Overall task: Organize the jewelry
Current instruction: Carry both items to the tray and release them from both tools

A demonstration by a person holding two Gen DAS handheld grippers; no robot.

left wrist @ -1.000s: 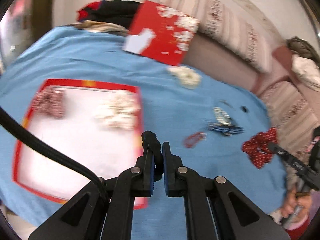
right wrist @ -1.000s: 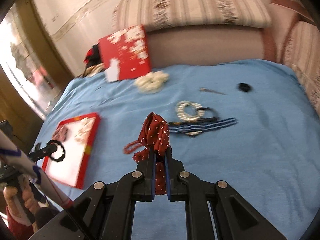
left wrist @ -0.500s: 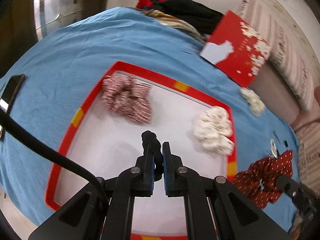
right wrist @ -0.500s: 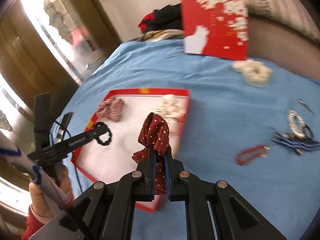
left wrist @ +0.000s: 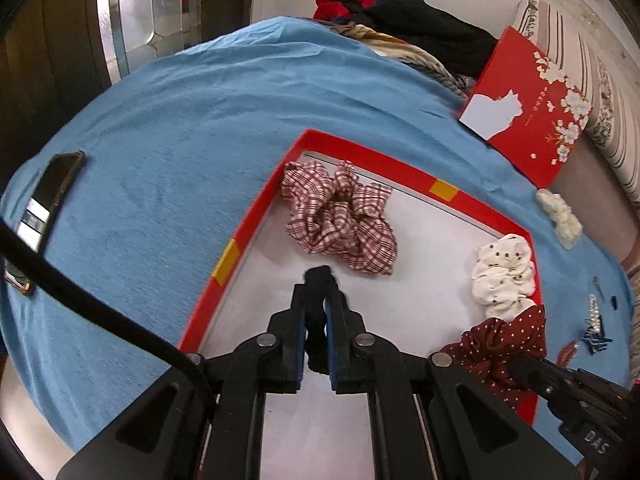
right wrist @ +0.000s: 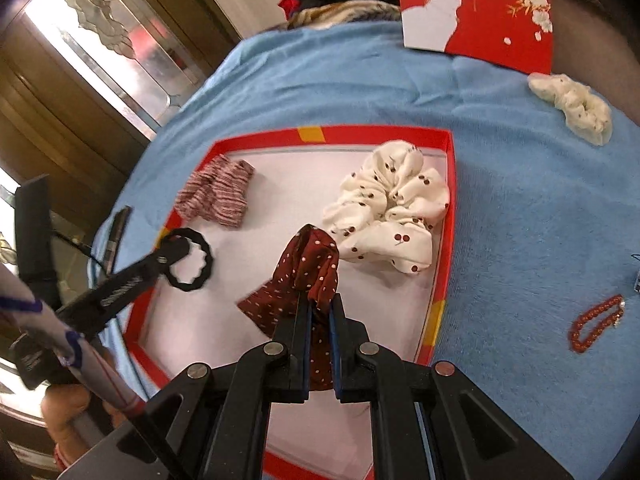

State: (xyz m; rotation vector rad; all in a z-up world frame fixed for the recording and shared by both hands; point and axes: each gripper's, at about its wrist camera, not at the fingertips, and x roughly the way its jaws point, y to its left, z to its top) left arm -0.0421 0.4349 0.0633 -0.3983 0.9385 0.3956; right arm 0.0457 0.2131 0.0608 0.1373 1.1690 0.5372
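My left gripper (left wrist: 316,292) is shut on a black hair tie (left wrist: 319,278), seen as a wavy ring (right wrist: 191,260) in the right wrist view. It hangs over the white floor of the red-rimmed box (left wrist: 256,216), just in front of a red plaid scrunchie (left wrist: 340,220). My right gripper (right wrist: 319,300) is shut on a dark red dotted scrunchie (right wrist: 308,268), also over the box (right wrist: 446,216), beside a white cherry-print scrunchie (right wrist: 392,216). In the left wrist view the dotted scrunchie (left wrist: 500,348) hangs near the box's right rim.
The box lies on a blue cloth (left wrist: 160,168). A red floral lid (left wrist: 528,108) leans at the back. Another white scrunchie (right wrist: 572,108) and a red bead bracelet (right wrist: 596,324) lie on the cloth to the right. A phone (left wrist: 48,204) lies left.
Both grippers swung left and down from the loose items to over the red box, each still holding its piece. The box now fills both views.
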